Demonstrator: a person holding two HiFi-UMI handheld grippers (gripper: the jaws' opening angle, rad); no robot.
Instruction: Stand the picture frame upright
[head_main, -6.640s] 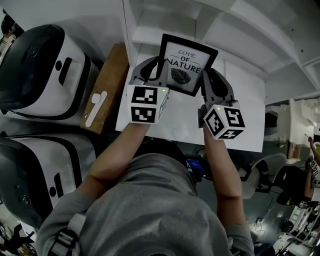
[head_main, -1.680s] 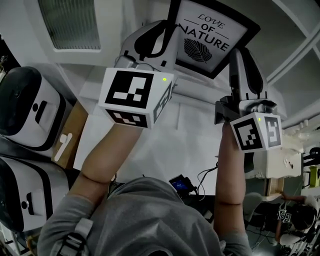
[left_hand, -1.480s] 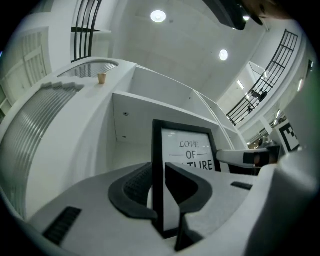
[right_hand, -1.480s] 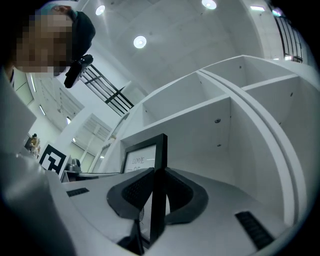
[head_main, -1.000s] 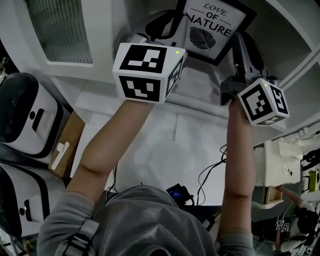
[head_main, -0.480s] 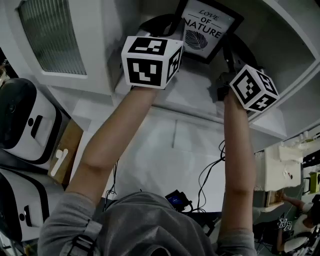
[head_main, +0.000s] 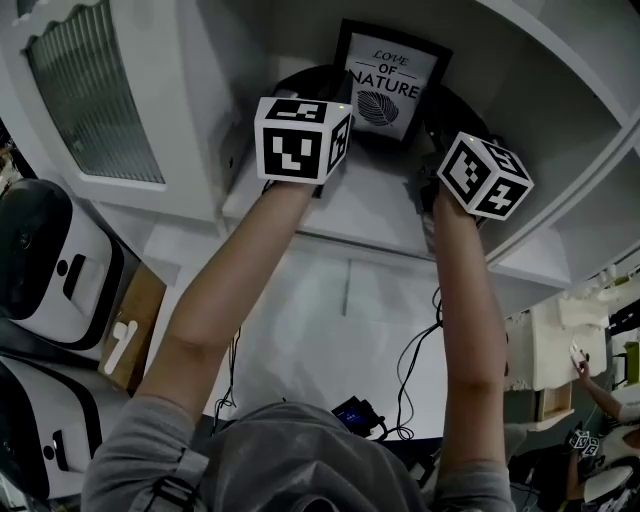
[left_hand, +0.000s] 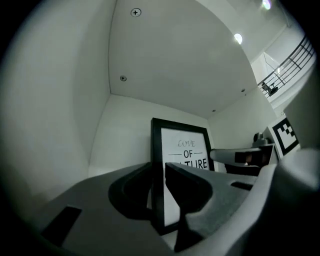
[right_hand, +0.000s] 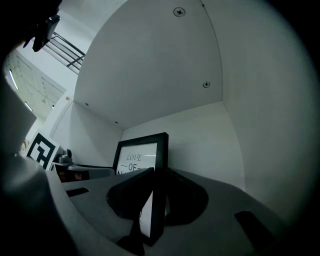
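Note:
A black picture frame (head_main: 390, 85) with a white print reading "LOVE OF NATURE" stands upright inside a white shelf compartment (head_main: 520, 120). My left gripper (head_main: 325, 85) is shut on the frame's left edge, and my right gripper (head_main: 438, 105) is shut on its right edge. The left gripper view has the frame (left_hand: 182, 160) edge-on between the left gripper's (left_hand: 159, 175) jaws, with the compartment's back wall behind it. In the right gripper view the frame's (right_hand: 142, 152) right edge sits clamped in the right gripper (right_hand: 157, 182). The frame's bottom edge is hidden.
A ribbed glass door (head_main: 90, 100) hangs at the left of the compartment. Below lies a white table (head_main: 340, 310) with cables (head_main: 410, 365) at its near edge. Two white appliances (head_main: 40, 260) and a cardboard box (head_main: 135, 335) stand at the left.
Both grippers have carried the frame deeper into the shelf compartment, away from the head camera. The grip on both edges is unchanged.

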